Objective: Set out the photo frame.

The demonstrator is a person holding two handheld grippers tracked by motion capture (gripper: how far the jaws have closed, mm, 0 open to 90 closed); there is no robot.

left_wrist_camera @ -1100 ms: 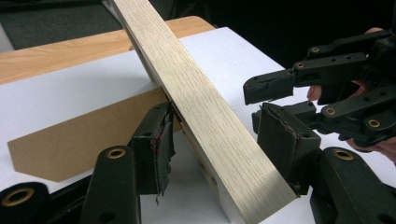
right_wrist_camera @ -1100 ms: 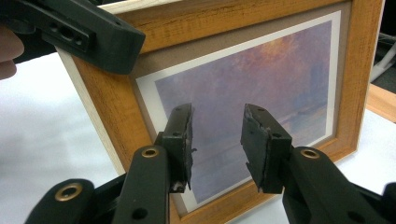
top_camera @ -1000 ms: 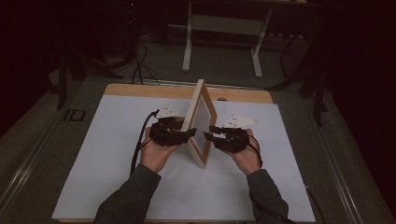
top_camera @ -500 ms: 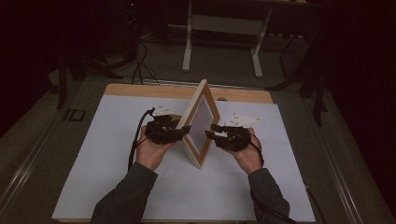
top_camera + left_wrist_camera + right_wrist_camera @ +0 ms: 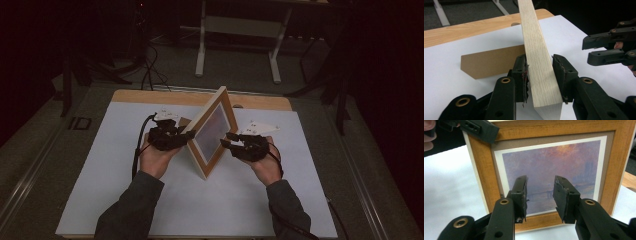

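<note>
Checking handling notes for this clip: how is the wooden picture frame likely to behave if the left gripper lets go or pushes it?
The picture frame looks stiff: solid wood, straight edges. Standing tilted on edge, it would probably tip if released, though its brown back stand may catch it. The left gripper, whose jaws have just been closing, straddles its smooth edge, which might slip.

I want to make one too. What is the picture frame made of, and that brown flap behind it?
The picture frame looks like wood: grain lines show, with an orange-brown stain in front and pale bare sides. The brown flap looks like smooth, matte pressed board or thick card; hard to tell which.
</note>
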